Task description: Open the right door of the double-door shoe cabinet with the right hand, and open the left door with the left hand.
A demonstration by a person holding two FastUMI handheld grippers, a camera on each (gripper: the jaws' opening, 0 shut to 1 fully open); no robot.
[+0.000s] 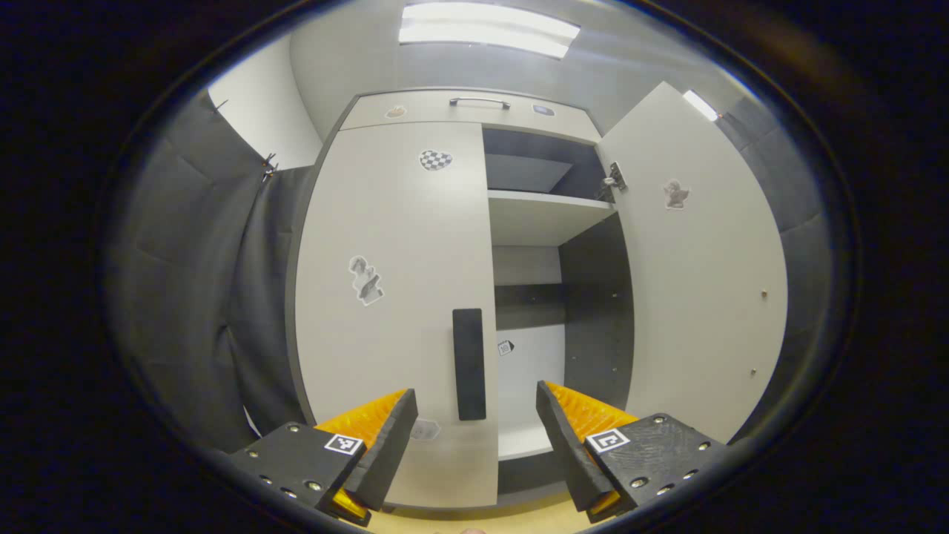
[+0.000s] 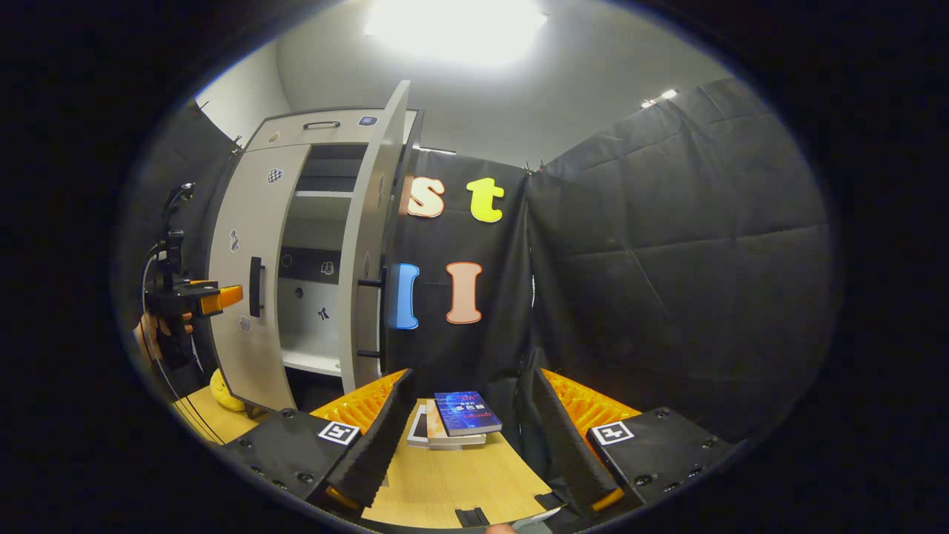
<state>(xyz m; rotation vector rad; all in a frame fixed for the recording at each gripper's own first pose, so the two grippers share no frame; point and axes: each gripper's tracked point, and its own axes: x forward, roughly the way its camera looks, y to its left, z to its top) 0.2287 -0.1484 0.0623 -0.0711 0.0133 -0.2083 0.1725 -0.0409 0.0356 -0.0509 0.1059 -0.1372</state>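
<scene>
Left gripper view: right door (image 1: pixel 697 274) ajar; left door (image 1: pixel 393 297) closed; both grippers' fingers spread, empty.

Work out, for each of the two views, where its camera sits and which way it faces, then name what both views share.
Left gripper view: rides on the left gripper, fingers apart, facing the shoe cabinet straight on; closed left door with black handle, right door swung open.
Right gripper view: rides on the right gripper, fingers apart, facing the booth wall over a table with books; the cabinet stands off to its left, beside a hand holding the left gripper.
Shared: both doors and the shelves.
</scene>
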